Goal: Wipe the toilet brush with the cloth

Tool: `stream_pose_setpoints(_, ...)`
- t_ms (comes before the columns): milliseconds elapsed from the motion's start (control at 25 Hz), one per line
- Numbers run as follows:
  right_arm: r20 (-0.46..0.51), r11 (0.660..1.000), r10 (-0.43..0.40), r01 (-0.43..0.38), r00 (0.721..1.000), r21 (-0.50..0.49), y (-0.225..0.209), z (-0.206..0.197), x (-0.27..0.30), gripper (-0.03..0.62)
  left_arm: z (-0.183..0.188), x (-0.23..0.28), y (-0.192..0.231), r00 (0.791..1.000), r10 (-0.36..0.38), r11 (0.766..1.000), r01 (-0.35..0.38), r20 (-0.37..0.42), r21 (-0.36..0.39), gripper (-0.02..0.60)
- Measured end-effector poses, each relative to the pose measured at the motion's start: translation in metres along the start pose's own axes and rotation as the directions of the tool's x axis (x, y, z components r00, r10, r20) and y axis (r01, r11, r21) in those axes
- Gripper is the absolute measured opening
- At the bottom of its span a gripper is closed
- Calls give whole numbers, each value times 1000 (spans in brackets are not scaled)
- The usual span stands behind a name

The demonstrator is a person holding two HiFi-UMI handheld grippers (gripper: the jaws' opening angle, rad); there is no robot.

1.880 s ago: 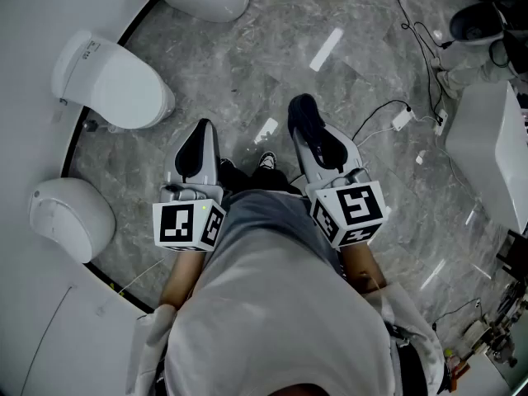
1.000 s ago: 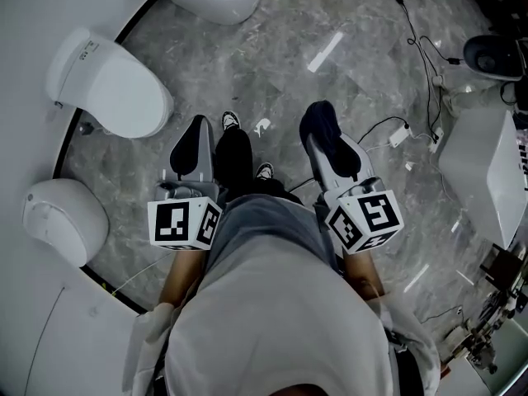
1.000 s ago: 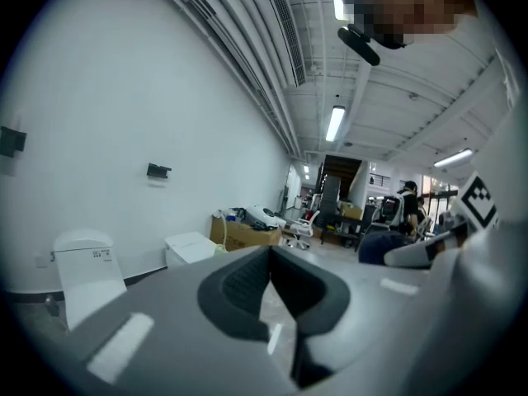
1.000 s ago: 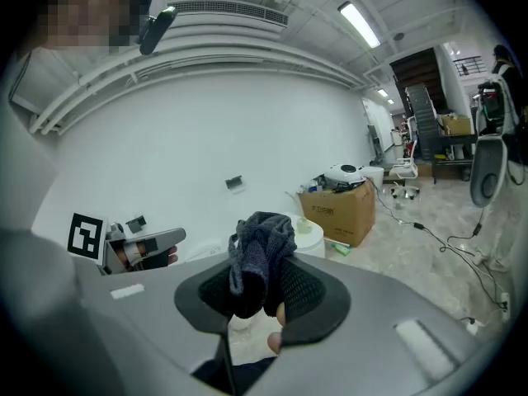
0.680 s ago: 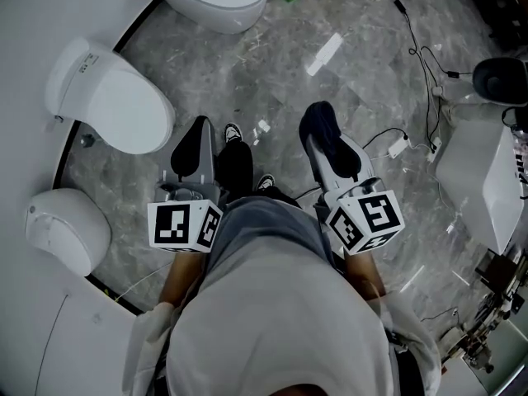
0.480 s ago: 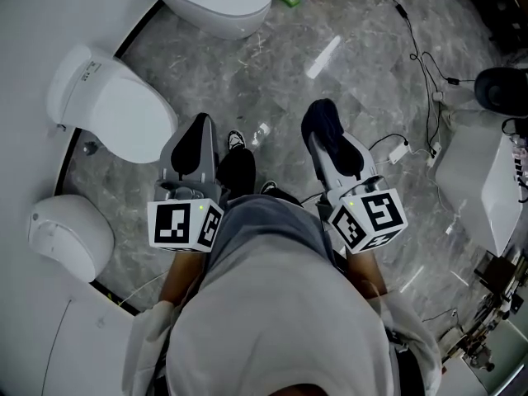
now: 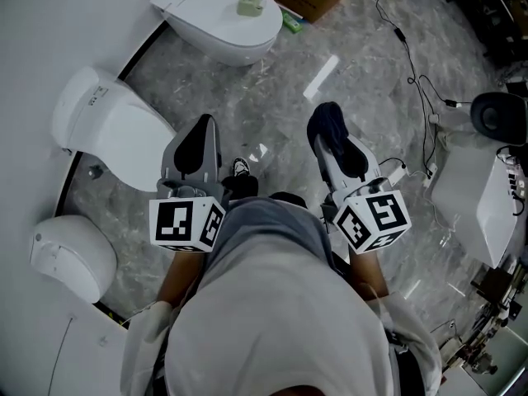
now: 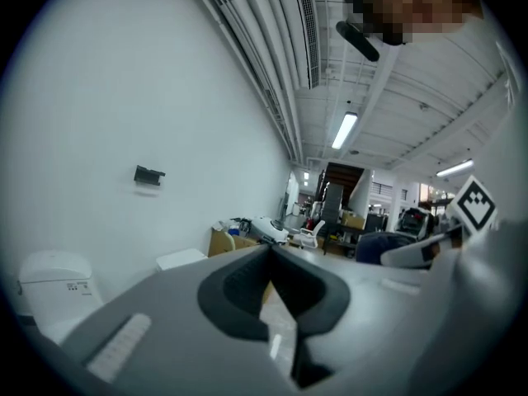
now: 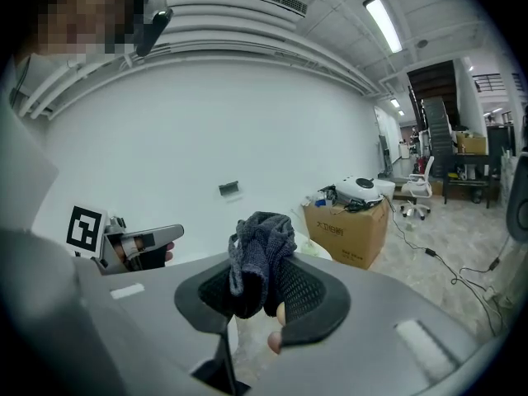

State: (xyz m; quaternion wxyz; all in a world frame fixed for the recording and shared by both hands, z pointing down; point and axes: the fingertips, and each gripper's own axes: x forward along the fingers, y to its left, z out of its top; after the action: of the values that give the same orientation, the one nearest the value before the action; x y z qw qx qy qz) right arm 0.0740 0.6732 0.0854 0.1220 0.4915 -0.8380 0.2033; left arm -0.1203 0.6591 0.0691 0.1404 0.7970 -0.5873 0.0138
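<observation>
The toilet brush (image 7: pixel 250 3) is seen standing in its pale holder on the closed lid of the far toilet (image 7: pixel 216 31), well ahead of both grippers and roughly between their lines. Its thin handle is held upright, so its long axis is judged near vertical. Neither gripper can be called clearly nearer. A dark grey knitted cloth (image 7: pixel 327 122), soft and bunched, is clamped between the mesh-textured pads of the right gripper (image 7: pixel 334 139). The jaws of the left gripper (image 7: pixel 200 139) are brought together with nothing between them. The holder looks hard and glossy, the lid smooth and rounded. A polished, grey marbled floor (image 7: pixel 272 97) is crossed before the brush is reached
</observation>
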Motion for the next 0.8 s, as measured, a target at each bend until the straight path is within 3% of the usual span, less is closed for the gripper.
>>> stream_pose_setpoints(520, 2, 999, -9, 9, 1000, -51, -6, 34, 54, 98, 14, 37, 45, 999, 45, 997, -45, 1, 69, 0)
stream_pose_setpoints(800, 28, 997, 36, -34, 999, -75, -16, 51, 92, 98, 20, 74, 48, 999, 46, 995, -48, 23, 91, 0)
